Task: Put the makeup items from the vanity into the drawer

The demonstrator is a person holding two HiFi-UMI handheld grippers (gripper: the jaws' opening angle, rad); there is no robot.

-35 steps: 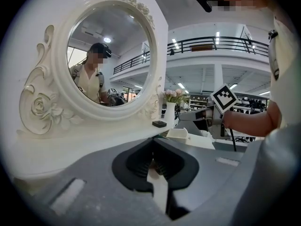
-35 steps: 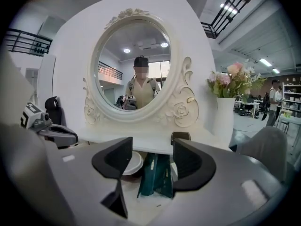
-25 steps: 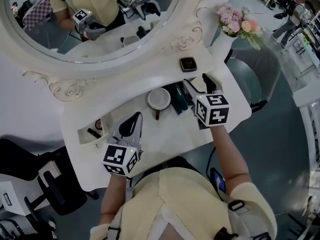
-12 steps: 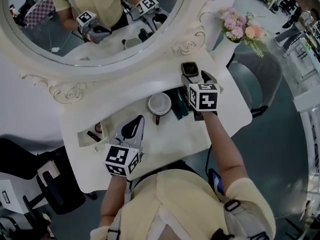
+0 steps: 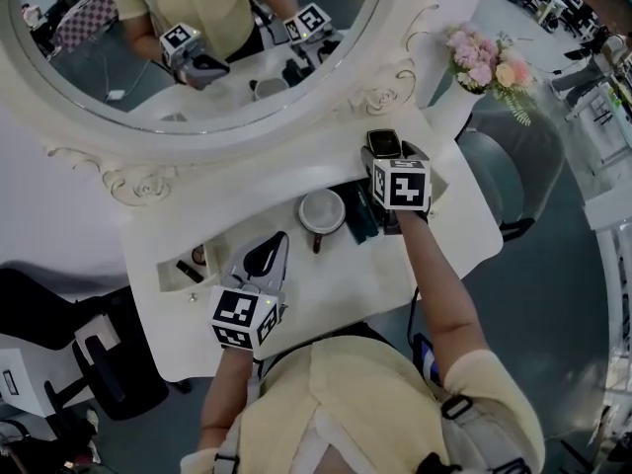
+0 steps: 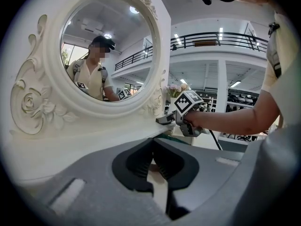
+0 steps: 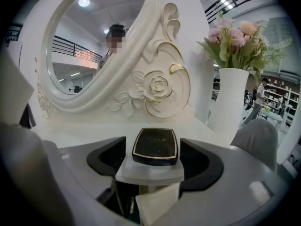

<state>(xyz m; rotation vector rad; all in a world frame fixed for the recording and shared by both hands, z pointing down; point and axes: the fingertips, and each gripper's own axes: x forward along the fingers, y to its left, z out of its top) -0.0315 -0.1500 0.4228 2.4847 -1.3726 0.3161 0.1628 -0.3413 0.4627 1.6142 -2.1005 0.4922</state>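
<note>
Black compact [image 7: 155, 146] at vanity's [image 5: 296, 294] rear right corner, centred between right gripper's [image 5: 393, 158] just-widened, untouching jaws; left gripper [image 5: 265, 257] farther, jaws pressed together, empty.

You are looking down on a white vanity [image 5: 331, 279], its carved oval mirror [image 5: 99, 67] rising along the far side and a white vase of pink flowers [image 5: 484, 62] standing at the far right corner. A grey chair [image 5: 513, 156] is sitting just right of it and a black office chair [image 5: 109, 373] is standing near left, both on a grey floor [image 5: 563, 294]. Beyond, strip lights [image 6: 178, 36] are glowing under a railed balcony [image 6: 216, 37].
</note>
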